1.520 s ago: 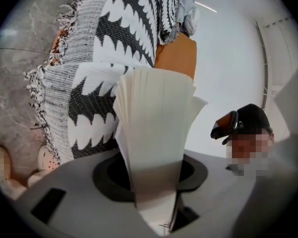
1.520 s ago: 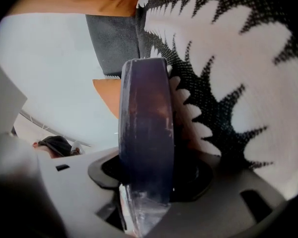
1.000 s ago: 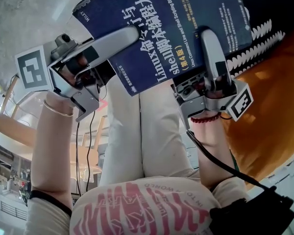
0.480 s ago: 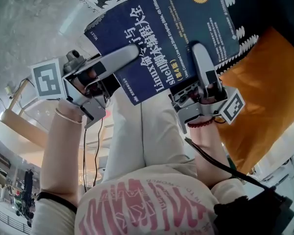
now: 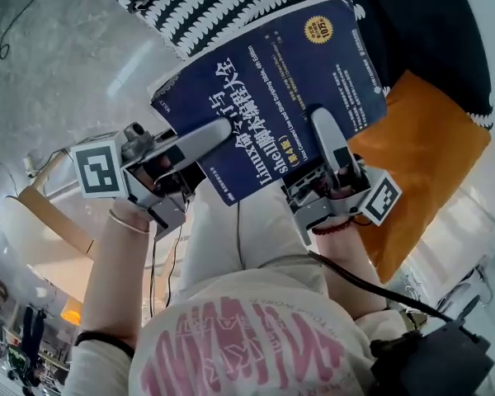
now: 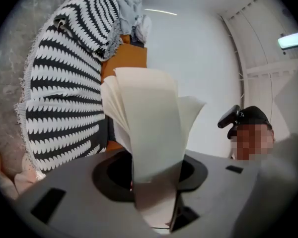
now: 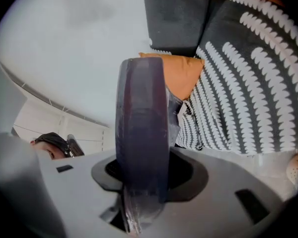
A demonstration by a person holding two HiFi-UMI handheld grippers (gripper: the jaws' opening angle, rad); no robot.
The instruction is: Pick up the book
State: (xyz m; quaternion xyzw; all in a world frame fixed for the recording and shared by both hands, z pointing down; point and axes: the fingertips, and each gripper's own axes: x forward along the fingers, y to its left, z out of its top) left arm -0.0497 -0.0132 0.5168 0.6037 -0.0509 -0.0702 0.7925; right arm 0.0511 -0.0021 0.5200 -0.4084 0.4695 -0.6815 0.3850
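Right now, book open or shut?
Shut: the book shows its whole cover, clamped by left gripper and right gripper; pages fan slightly at the left.

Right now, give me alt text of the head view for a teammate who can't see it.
A dark blue book is held above the person's legs, clamped on its near side by the fingers of the left gripper and the right gripper. Beyond it lie a black-and-white patterned blanket and an orange cushion.
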